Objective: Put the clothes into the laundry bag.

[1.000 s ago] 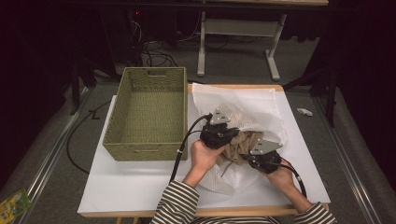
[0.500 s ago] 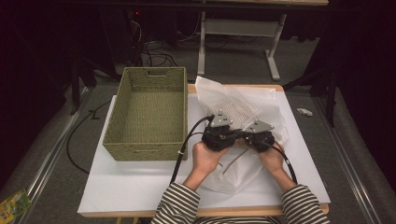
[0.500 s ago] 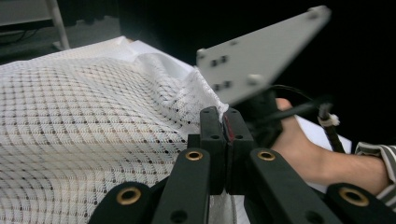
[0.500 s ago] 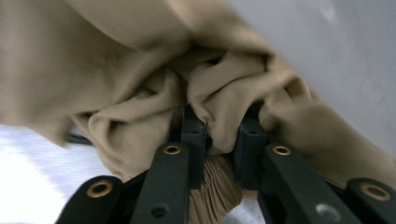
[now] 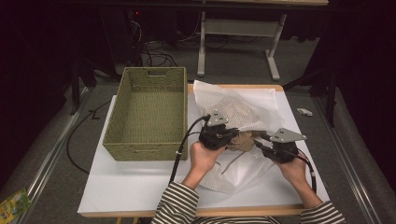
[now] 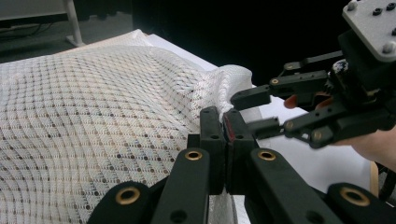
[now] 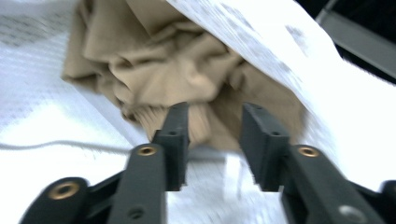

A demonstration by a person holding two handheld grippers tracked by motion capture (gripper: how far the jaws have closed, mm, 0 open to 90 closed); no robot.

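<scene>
Right gripper (image 7: 214,140) jaws apart, aimed at crumpled tan cloth (image 7: 187,79). Cloth lies on white mesh bag (image 7: 37,79), bag's upper layer draped over it. View blurred.

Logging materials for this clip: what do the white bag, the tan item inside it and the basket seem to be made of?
The white bag looks like soft mesh fabric: a regular grid of small holes, and it drapes and folds. The tan item looks like matte cloth, possibly a knit garment, crumpled in soft creases with a ribbed edge. The basket looks woven, of olive-green fibre or wicker; which one is unclear.

Left gripper (image 6: 224,135) fingers pressed together; right gripper (image 7: 215,126) fingers parted
</scene>
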